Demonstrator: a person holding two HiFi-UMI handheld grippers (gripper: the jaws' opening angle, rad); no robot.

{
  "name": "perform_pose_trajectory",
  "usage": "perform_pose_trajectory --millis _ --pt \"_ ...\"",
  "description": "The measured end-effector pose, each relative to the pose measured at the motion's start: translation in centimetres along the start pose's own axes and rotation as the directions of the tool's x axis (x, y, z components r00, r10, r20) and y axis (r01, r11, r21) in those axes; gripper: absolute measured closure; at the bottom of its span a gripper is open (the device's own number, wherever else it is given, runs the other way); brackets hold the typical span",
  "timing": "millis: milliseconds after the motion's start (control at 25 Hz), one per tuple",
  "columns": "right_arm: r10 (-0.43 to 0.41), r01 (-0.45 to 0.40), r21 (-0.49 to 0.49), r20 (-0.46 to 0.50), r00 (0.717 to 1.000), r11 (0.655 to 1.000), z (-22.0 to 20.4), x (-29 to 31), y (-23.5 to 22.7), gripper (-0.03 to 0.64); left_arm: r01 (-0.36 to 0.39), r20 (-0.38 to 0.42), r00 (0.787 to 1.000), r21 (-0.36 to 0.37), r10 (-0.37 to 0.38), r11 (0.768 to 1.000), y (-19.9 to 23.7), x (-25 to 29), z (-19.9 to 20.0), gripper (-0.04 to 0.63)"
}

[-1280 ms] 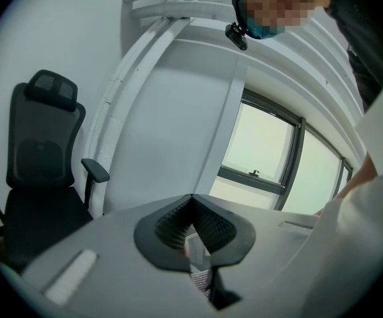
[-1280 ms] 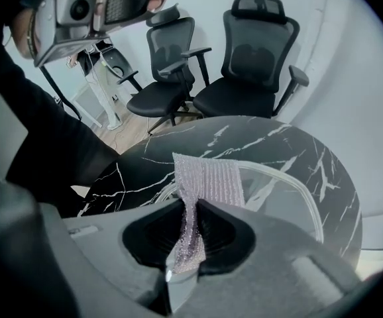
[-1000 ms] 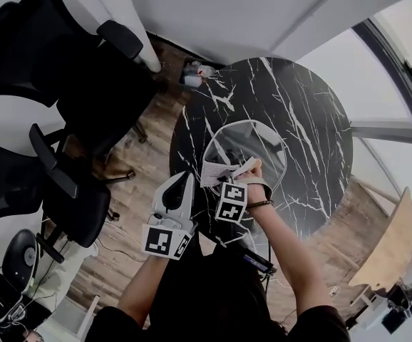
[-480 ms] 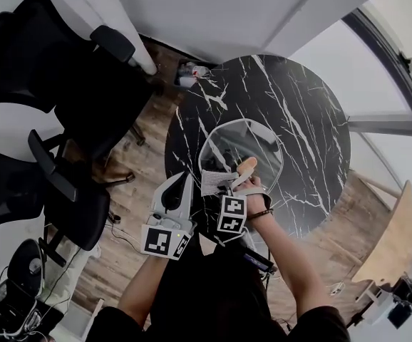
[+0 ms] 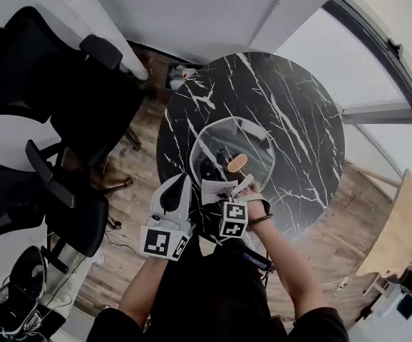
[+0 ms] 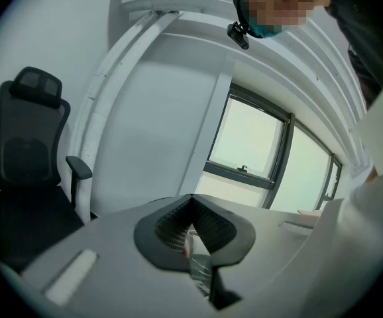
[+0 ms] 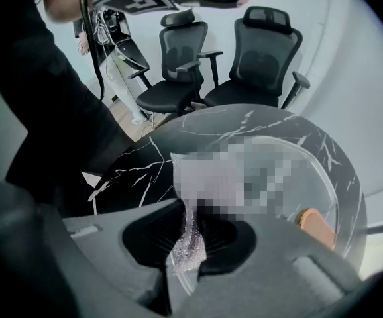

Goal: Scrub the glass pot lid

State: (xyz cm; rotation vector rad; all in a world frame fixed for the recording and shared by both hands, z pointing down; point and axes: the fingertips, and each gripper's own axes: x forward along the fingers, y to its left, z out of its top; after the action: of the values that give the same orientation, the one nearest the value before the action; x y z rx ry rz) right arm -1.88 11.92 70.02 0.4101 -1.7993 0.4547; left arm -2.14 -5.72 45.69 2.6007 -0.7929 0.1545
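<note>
The glass pot lid (image 5: 220,144) lies flat on the round black marble table (image 5: 299,120), its wooden knob (image 5: 237,163) uncovered. At the lid's near rim my right gripper (image 5: 240,188) is shut on a silvery mesh scrubbing cloth (image 5: 217,189). The right gripper view shows the cloth (image 7: 188,240) pinched between the jaws of my right gripper (image 7: 190,227), with the lid (image 7: 330,171) and knob (image 7: 314,224) beyond. My left gripper (image 5: 178,189) is held off the table's near-left edge, pointing up. In the left gripper view my left gripper (image 6: 195,234) stands shut, holding nothing I can make out.
Black office chairs (image 5: 28,63) stand left of the table and show in the right gripper view as chairs (image 7: 251,52). Small items (image 5: 182,73) lie on the wooden floor by the wall. A wooden board (image 5: 395,234) stands at the right, equipment (image 5: 10,298) at the lower left.
My right gripper has drawn back toward me with the cloth, off the lid's middle to its near rim, baring the wooden knob. The left gripper has hardly moved.
</note>
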Motion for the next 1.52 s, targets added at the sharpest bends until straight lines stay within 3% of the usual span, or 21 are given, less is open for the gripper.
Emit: perform_pose_trajectory --millis 720,800,960,1080,1240,1320,1400,1440,1520 --pt "0.084 -0.098 0.194 0.083 0.993 0.976 -1.0 0.6 3.6 0.555 0.071 -0.017 0.997 0.021 -0.071 0.997 -4.0 -0.1 1.0 0.594" --pt "0.126 -0.155 0.259 0.127 0.984 0.953 -0.5 0.3 3.9 0.555 0.071 -0.015 0.997 0.028 -0.071 0.997 -4.0 -0.1 1.3 0.594" --pt "0.209 -0.313 0.416 0.276 0.938 0.854 0.7 -1.1 4.2 0.554 0.068 -0.016 0.998 0.031 -0.067 0.997 -4.1 -0.2 1.5 0.594" --pt "0.19 -0.357 0.41 0.395 0.899 0.839 2.2 -3.3 4.0 0.552 0.075 -0.022 0.997 0.033 -0.075 0.997 -4.3 -0.2 1.2 0.594" --pt "0.065 -0.342 0.429 0.542 0.838 0.836 2.9 -7.8 2.6 0.554 0.071 -0.019 0.997 0.032 -0.07 0.997 -4.0 -0.5 0.5 0.594" --pt "-0.083 -0.227 0.449 0.572 0.816 0.864 2.5 -10.5 1.3 0.554 0.059 -0.012 0.998 0.032 -0.058 0.998 -4.1 -0.5 0.9 0.594" --pt "-0.279 -0.031 0.496 0.538 0.796 0.868 1.2 -13.0 -0.6 0.554 0.052 -0.003 0.999 0.039 -0.052 0.998 -4.1 -0.5 1.4 0.594" --pt "-0.381 0.07 0.535 0.496 0.78 0.842 0.2 -14.1 -1.7 0.554 0.052 0.001 0.999 0.043 -0.052 0.998 -4.1 -0.4 1.4 0.594" --pt "-0.549 0.234 0.621 0.382 0.743 0.748 -2.1 -15.6 -4.1 0.554 0.055 0.012 0.998 0.046 -0.056 0.997 -4.1 -0.4 1.5 0.594"
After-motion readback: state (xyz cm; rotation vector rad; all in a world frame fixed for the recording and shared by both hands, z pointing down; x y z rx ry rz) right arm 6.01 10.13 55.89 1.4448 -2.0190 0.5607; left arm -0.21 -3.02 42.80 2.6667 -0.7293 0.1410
